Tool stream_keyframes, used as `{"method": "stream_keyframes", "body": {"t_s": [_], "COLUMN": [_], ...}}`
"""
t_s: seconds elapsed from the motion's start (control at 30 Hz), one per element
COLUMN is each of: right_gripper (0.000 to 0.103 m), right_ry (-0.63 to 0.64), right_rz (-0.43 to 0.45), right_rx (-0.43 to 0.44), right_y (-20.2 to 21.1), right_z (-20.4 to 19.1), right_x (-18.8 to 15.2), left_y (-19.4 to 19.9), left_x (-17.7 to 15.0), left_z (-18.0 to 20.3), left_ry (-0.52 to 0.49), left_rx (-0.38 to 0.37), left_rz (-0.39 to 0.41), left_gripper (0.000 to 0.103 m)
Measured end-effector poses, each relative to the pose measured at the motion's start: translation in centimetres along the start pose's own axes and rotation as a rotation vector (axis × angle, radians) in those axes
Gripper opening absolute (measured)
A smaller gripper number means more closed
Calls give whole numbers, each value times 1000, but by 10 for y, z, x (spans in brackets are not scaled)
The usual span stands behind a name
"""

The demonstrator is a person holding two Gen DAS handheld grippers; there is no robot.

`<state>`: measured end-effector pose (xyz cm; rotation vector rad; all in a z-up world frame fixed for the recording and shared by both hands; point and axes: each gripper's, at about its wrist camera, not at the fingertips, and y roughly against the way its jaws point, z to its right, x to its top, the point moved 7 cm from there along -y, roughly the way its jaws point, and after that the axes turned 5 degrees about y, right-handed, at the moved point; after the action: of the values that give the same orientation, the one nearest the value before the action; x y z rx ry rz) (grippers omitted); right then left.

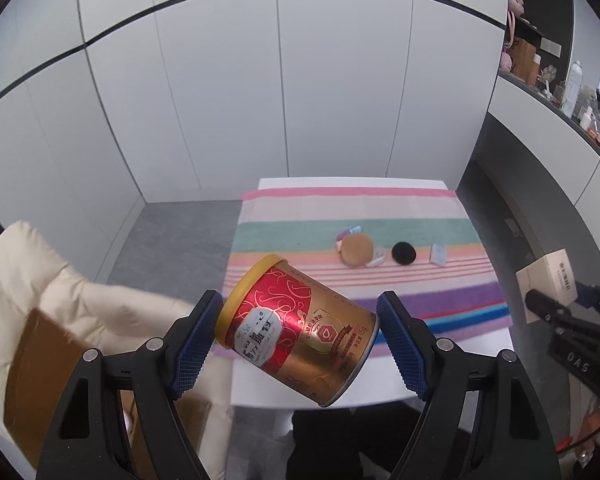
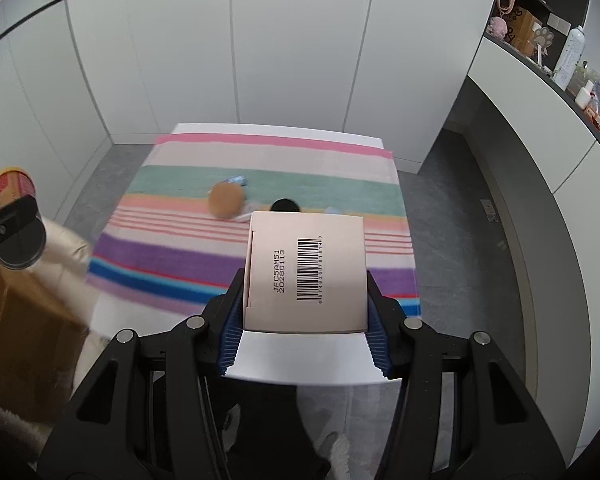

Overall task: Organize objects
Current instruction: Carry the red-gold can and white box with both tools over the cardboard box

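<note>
The left gripper [image 1: 300, 332] clamped a glossy red-and-gold cylindrical tin [image 1: 296, 332] tilted between its ribbed blue pads, low in the frame. The right gripper [image 2: 305, 312] pinched a smooth pale cardboard box [image 2: 306, 272] at centre frame, above the striped cloth [image 2: 260, 156].

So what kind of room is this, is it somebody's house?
Probably a home, yes. A small white table wears a striped cloth, plain white cupboard doors stand behind it, and a side counter is crowded with bottles and knick-knacks.
</note>
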<state>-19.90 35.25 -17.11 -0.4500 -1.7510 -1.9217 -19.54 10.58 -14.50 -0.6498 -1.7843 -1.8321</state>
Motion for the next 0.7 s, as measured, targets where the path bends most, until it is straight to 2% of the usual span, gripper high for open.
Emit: {"method": "stream_keyframes", "body": {"t_s": [0.17, 0.33, 0.5, 0.7], "right_gripper": [55, 54, 55, 55], "right_ry": [3, 19, 52, 118], "right_rz": [17, 31, 28, 24], "right_rx": [26, 20, 29, 49], "right_y": [31, 48, 54, 50], "right_z": [-18, -39, -65, -105], "right_x": [-14, -15, -11, -5], "left_y": [31, 45, 44, 46], "left_x": [-15, -22, -20, -27], "left_z": [-25, -49, -72, -106], "left_ry": [31, 44, 86, 121], "left_rx": [14, 27, 27, 67], "left_rz": [30, 51, 49, 47], "left_gripper": [80, 80, 80, 80]}}
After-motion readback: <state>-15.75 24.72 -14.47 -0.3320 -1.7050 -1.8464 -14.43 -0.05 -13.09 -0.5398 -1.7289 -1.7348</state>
